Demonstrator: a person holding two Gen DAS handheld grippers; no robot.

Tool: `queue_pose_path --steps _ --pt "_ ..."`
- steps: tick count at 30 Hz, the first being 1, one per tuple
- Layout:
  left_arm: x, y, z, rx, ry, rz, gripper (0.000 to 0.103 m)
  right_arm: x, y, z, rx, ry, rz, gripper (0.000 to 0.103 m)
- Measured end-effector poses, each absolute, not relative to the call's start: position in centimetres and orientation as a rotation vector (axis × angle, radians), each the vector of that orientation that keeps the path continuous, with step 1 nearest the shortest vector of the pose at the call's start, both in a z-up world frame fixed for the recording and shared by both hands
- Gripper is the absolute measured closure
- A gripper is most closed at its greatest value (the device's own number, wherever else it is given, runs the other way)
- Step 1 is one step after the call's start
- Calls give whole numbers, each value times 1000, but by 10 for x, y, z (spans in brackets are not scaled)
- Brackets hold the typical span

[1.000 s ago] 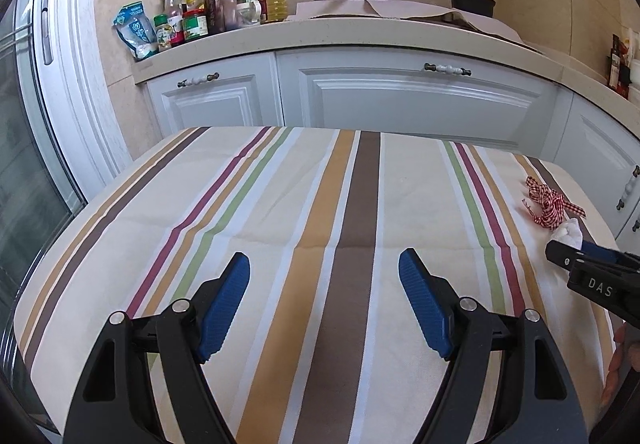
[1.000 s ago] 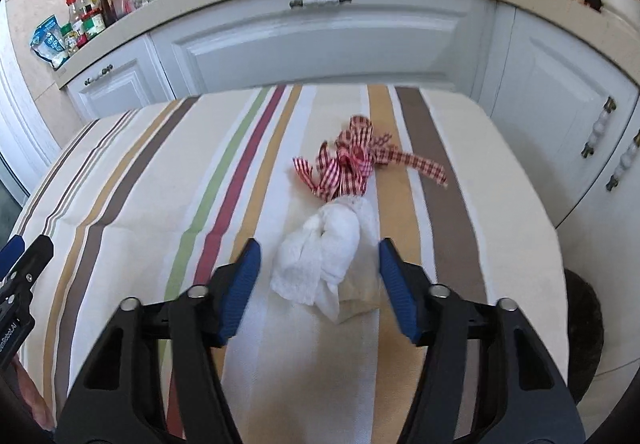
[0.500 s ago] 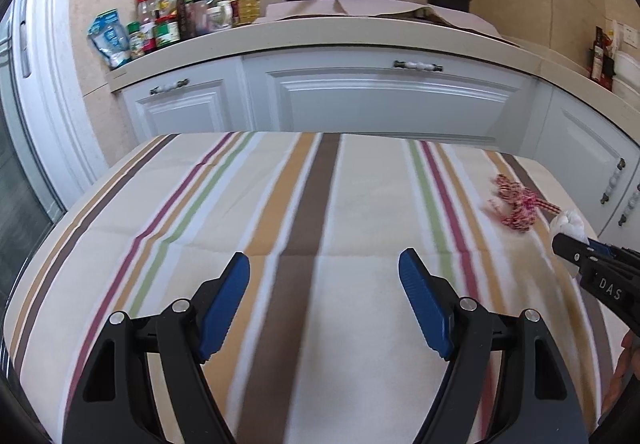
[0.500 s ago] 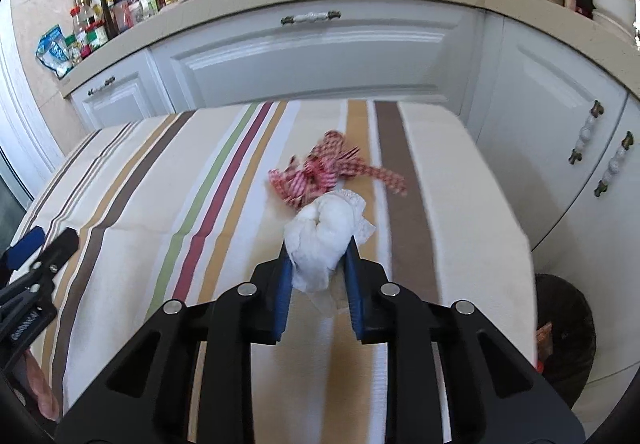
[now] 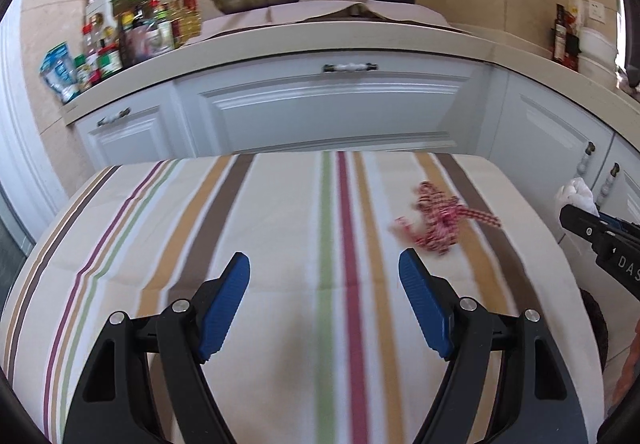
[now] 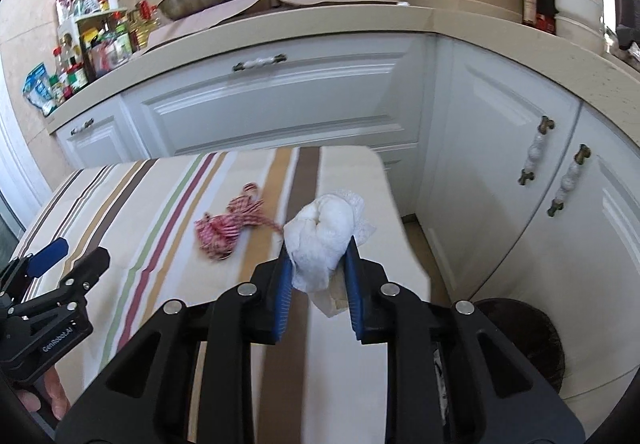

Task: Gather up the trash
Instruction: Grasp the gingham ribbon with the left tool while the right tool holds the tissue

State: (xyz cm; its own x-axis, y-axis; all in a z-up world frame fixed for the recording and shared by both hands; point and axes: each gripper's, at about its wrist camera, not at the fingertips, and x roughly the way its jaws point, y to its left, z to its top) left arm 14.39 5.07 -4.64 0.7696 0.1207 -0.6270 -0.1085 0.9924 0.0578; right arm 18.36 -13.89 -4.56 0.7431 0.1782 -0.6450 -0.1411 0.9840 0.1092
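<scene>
While its blue pads (image 6: 352, 268) press on either flank of a crumpled white paper wad (image 6: 326, 230), the right gripper (image 6: 318, 284) holds that wad clear of the striped tablecloth (image 6: 132, 211), near the cloth's right edge; its jaws have just been closing, with the wad between them; in the left wrist view the same wad shows at three o'clock, beyond the cloth's edge; the left gripper (image 5: 324, 308) hangs over the cloth with jaws wide and nothing between them; a red-and-white checked ribbon (image 5: 438, 222) lies loose on the cloth at about one o'clock from that gripper, well apart from its pads; in the right wrist view the ribbon sits at ten o'clock from the wad, just beside it; a dark round bin (image 6: 528, 340) stands on the floor at four o'clock, below the white cabinet doors (image 6: 500, 147).
</scene>
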Motion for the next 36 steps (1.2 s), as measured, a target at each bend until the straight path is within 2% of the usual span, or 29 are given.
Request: queue_pose_path --steps 14,25,32,34,36 --pt "172 -16 -55 127 698 67 28 192 -208 -54 93 691 105 80" --pt "204 -33 -72 163 748 83 29 205 -243 -67 118 695 84 80" --pt "217 -39 -80 173 786 62 42 210 -245 -74 122 703 90 80" --pt "220 -39 -81 174 794 55 50 210 -243 -75 123 704 92 80" --pt "224 -40 -85 176 820 41 65 210 -242 -74 123 705 95 80"
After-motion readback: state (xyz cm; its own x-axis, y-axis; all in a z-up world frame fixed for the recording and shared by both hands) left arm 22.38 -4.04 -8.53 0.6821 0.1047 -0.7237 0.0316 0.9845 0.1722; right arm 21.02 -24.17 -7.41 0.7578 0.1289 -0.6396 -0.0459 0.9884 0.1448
